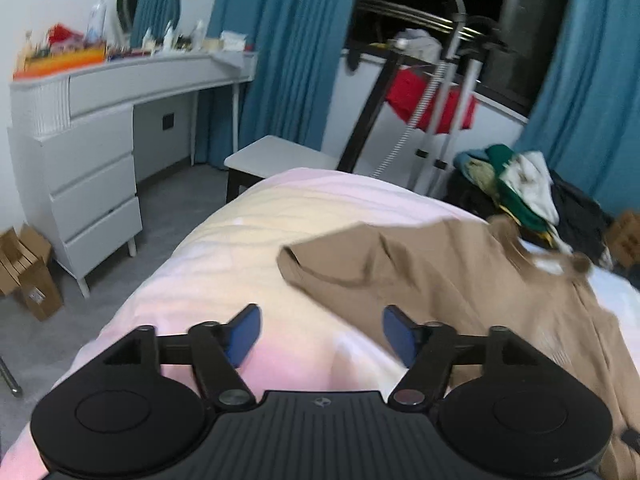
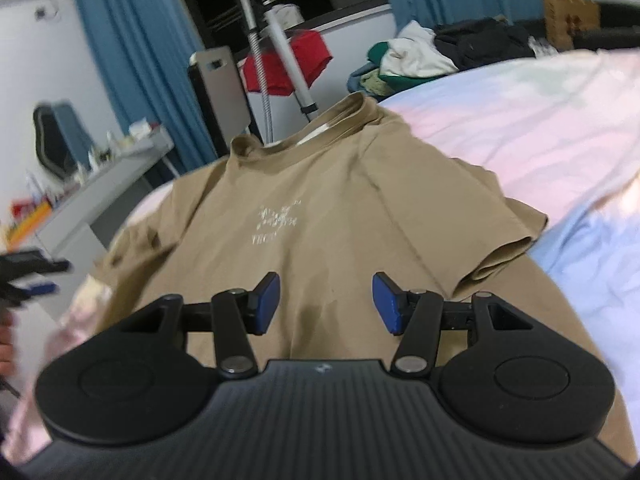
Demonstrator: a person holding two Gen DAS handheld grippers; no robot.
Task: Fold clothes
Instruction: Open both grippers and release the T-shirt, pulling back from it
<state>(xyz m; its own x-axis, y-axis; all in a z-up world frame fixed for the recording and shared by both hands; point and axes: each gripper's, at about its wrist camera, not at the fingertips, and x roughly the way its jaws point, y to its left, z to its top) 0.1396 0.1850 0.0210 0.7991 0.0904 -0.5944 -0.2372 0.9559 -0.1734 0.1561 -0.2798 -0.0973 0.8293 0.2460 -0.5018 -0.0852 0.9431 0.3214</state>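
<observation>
A tan T-shirt (image 2: 304, 200) with a pale chest print lies face up on the pastel bedspread (image 2: 520, 120), collar toward the far edge. In the left wrist view its crumpled left sleeve (image 1: 360, 256) lies just ahead and right of my left gripper (image 1: 320, 334), which is open over bare bedspread (image 1: 240, 248) with nothing between its blue pads. My right gripper (image 2: 325, 304) hovers over the shirt's lower middle, open, with only cloth beneath it. The left gripper (image 2: 32, 276) also shows at the left edge of the right wrist view, blurred.
A pile of mixed clothes (image 1: 520, 192) sits at the bed's far right. Beyond the bed stand a garment steamer with a red cloth (image 1: 432, 104), a white stool (image 1: 280, 156), a grey dresser (image 1: 96, 168) and cardboard boxes (image 1: 28, 272) on the floor.
</observation>
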